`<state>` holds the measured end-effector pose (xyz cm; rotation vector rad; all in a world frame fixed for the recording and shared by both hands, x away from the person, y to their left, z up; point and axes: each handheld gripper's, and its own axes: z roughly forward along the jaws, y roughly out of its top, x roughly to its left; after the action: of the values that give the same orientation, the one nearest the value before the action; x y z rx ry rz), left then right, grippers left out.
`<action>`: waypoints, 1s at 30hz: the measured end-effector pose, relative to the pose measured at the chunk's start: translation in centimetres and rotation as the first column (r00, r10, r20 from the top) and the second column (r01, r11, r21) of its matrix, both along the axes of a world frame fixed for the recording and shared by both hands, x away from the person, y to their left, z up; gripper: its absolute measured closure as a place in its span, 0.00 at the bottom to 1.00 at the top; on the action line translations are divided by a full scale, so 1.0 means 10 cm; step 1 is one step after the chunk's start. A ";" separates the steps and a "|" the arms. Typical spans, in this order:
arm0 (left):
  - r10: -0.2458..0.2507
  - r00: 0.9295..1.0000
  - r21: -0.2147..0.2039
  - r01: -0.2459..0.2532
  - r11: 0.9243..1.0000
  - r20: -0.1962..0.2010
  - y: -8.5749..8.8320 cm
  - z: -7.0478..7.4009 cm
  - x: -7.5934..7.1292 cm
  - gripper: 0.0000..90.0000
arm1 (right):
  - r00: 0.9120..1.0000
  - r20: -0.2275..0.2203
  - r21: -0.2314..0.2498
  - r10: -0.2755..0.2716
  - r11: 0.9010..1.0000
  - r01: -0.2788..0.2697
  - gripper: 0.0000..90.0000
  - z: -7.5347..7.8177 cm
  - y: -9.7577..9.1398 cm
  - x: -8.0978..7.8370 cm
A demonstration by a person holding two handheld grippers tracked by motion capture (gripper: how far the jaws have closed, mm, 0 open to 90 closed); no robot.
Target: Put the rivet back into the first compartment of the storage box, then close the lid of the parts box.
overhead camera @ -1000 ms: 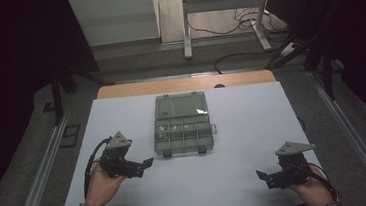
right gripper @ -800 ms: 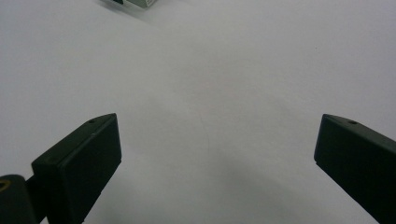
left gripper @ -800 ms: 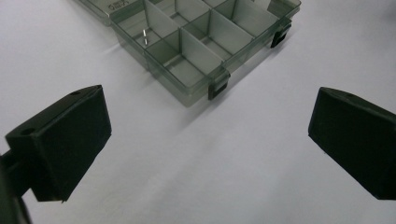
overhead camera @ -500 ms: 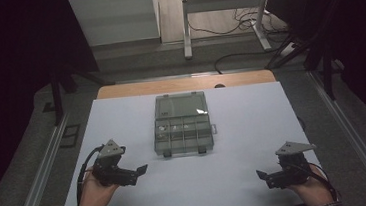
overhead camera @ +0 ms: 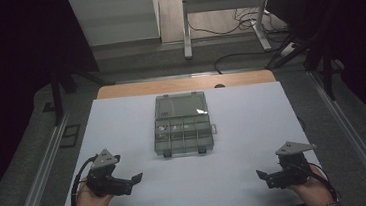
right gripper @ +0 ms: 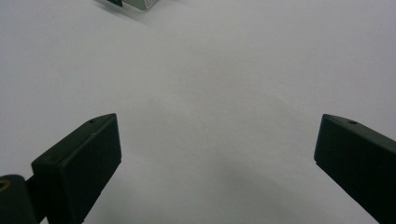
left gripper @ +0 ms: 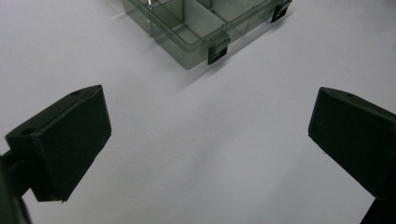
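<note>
Both pairs of black jaws stand wide apart with nothing but bare surface between them. The left gripper [overhead camera: 136, 178] sits near the front left corner of the white table [overhead camera: 243, 128], the right gripper [overhead camera: 260, 174] near its front right corner, each held in a hand. The clear grey plastic compartment box [overhead camera: 182, 124] with black latches lies at the table's middle, toward the far edge, well apart from both.

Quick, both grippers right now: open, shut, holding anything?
Left gripper: open, jaws wide apart, nothing between them, above the white table.
Right gripper: open, jaws wide apart, holding nothing.
</note>
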<state>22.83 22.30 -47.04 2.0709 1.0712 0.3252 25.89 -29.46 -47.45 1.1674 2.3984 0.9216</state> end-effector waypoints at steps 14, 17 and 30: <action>0.029 0.999 0.037 -0.028 0.999 -0.026 0.08 -0.09 -0.12 0.00 | 1.000 0.001 -0.005 0.003 1.000 -0.003 0.01 0.00 0.01 0.00; 0.028 0.999 0.040 -0.027 0.999 -0.028 0.08 -0.10 -0.11 0.00 | 1.000 0.001 -0.006 0.003 1.000 -0.003 0.01 0.00 0.01 0.00; -0.003 0.999 -0.036 0.001 0.999 -0.033 0.10 -0.12 -0.09 0.00 | 1.000 0.004 -0.006 0.009 1.000 -0.009 0.00 0.01 0.03 0.00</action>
<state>21.94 23.32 -48.19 2.0513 1.0870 0.2695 25.91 -29.18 -47.39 1.1521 2.4036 0.9188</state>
